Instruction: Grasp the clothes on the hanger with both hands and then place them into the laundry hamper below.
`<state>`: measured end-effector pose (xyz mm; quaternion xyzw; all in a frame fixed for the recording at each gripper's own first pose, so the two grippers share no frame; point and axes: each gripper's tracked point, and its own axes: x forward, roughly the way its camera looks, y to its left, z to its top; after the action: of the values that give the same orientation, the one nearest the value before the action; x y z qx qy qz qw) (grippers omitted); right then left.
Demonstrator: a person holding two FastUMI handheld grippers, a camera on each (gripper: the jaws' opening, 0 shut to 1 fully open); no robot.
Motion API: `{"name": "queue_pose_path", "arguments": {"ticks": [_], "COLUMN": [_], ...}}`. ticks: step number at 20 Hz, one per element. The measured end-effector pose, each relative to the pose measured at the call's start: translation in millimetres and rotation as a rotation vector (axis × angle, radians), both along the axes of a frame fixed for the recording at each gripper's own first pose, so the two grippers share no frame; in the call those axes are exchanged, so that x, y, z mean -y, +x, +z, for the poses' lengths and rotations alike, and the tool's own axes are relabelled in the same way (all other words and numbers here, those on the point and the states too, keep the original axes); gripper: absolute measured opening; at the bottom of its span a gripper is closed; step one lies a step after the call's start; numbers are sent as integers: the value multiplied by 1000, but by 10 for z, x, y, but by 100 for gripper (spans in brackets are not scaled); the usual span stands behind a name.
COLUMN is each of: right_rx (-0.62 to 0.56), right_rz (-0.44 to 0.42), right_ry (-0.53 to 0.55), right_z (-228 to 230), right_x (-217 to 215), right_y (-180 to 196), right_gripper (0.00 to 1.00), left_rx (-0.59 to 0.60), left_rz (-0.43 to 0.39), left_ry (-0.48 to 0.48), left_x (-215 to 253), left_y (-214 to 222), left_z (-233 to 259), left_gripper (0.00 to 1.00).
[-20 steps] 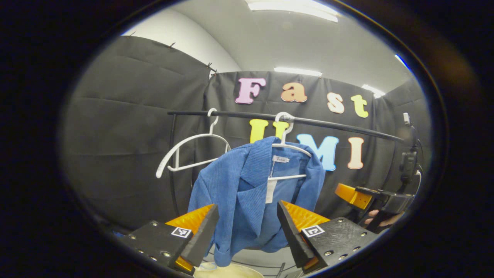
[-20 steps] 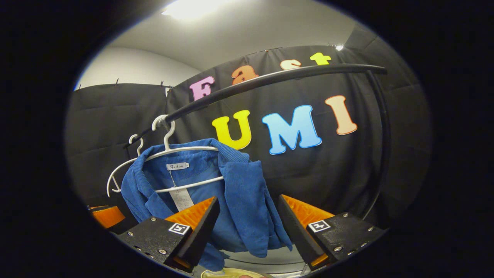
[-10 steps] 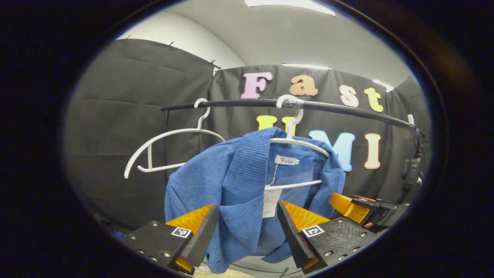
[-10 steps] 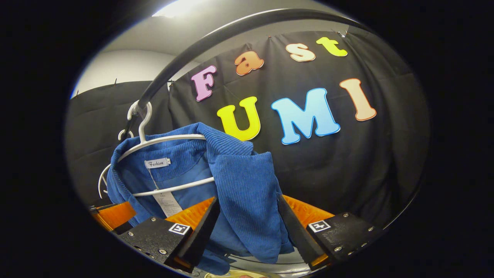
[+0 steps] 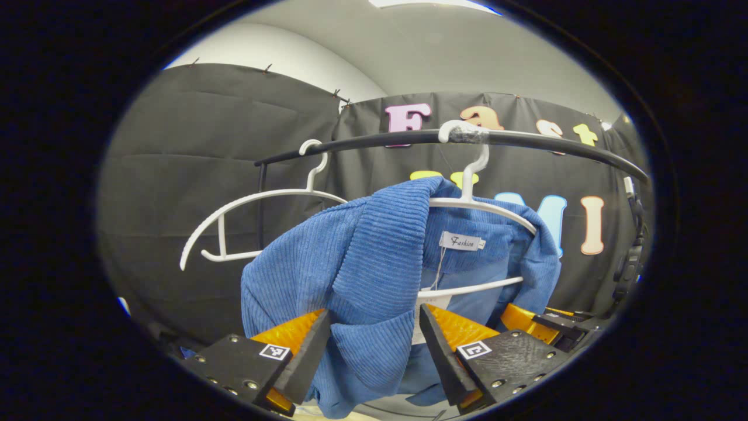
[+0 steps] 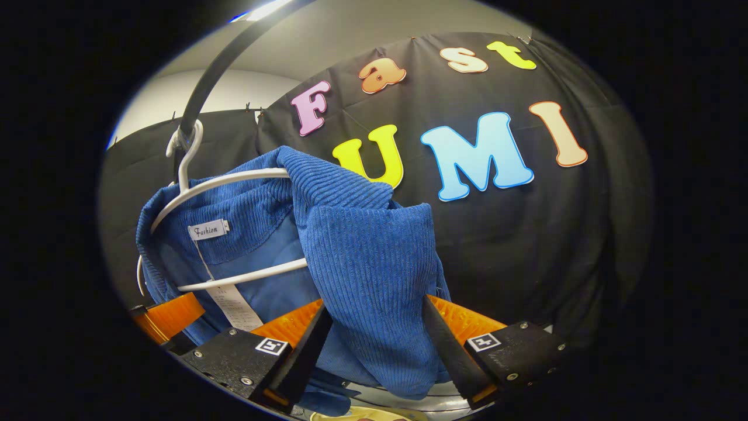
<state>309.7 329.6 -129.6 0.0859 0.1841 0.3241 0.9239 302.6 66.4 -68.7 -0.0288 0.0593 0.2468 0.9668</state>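
Note:
A blue corduroy jacket (image 5: pixel 374 257) hangs on a white hanger (image 5: pixel 485 204) from a black rail (image 5: pixel 374 139). In the left gripper view, my left gripper (image 5: pixel 374 351) is open, and the jacket's folded front panel hangs down into the gap between its fingers. My right gripper (image 5: pixel 534 318) shows just past the jacket's far side. In the right gripper view, the right gripper (image 6: pixel 377 351) is open too, with the other front panel of the jacket (image 6: pixel 368 263) filling the gap. The left gripper (image 6: pixel 169 313) appears low on the left. A pale sliver of the hamper (image 6: pixel 345 416) lies below.
An empty white hanger (image 5: pixel 245 202) hangs on the same rail, left of the jacket. The rail (image 6: pixel 216 70) curves overhead in the right gripper view. A paper tag (image 6: pixel 234 304) dangles inside the jacket's collar. Black cloth walls close in behind.
Both grippers have moved forward and up to the jacket, which now looks larger and reaches into each gap. The jaws keep the same width.

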Motion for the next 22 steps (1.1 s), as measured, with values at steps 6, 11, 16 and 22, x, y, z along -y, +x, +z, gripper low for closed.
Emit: {"name": "queue_pose_path", "arguments": {"ticks": [6, 11, 16, 22], "right_rx": [31, -5, 19, 64], "right_rz": [-13, -10, 7, 0], "right_ry": [26, 23, 17, 0], "right_z": [80, 58, 131, 204], "right_x": [22, 104, 113, 128], "right_y": [65, 63, -23, -62], "right_gripper": [76, 16, 0, 0], "left_rx": [29, 38, 115, 171], "left_rz": [-30, -123, -191, -180], "left_ry": [-4, 4, -126, -178], "left_x": [25, 203, 297, 100], "left_y": [-24, -2, -133, -272], "left_z": [50, 74, 113, 154], "left_gripper": [50, 27, 1, 1]}}
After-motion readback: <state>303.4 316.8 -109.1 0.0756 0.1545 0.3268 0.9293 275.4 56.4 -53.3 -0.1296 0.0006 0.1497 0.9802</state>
